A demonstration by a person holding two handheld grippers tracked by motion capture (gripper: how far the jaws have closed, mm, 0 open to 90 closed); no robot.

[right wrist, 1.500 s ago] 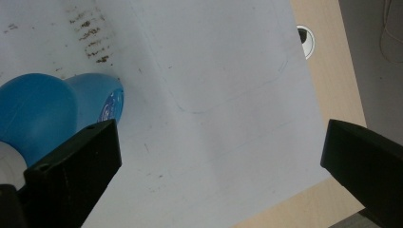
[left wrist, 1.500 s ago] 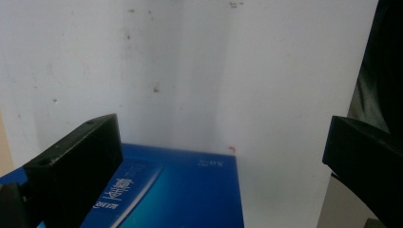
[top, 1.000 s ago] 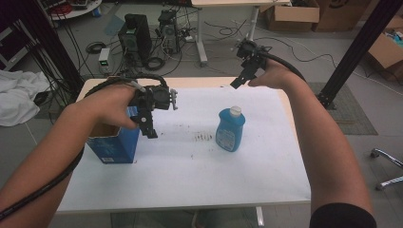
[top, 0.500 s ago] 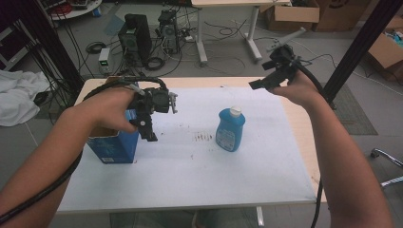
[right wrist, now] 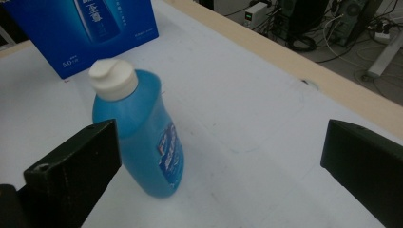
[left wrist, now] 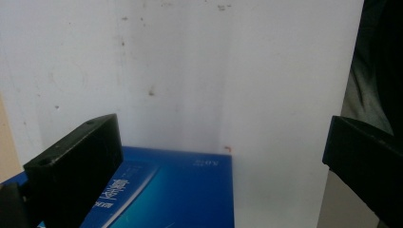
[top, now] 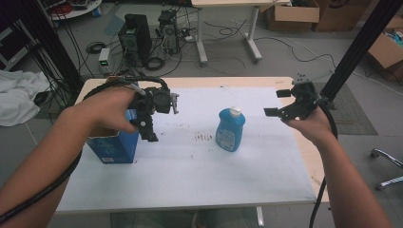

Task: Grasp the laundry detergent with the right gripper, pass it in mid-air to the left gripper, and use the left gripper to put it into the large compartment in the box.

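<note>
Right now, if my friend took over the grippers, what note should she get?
Left gripper: open, holding nothing, hanging over the blue box at the table's left.
Right gripper: open, holding nothing, in the air to the right of the blue bottle.
The bottle stands upright mid-table on the white sheet, white cap shut.
Done: nothing gripped.
Left: probably grasp the bottle and the box.
</note>
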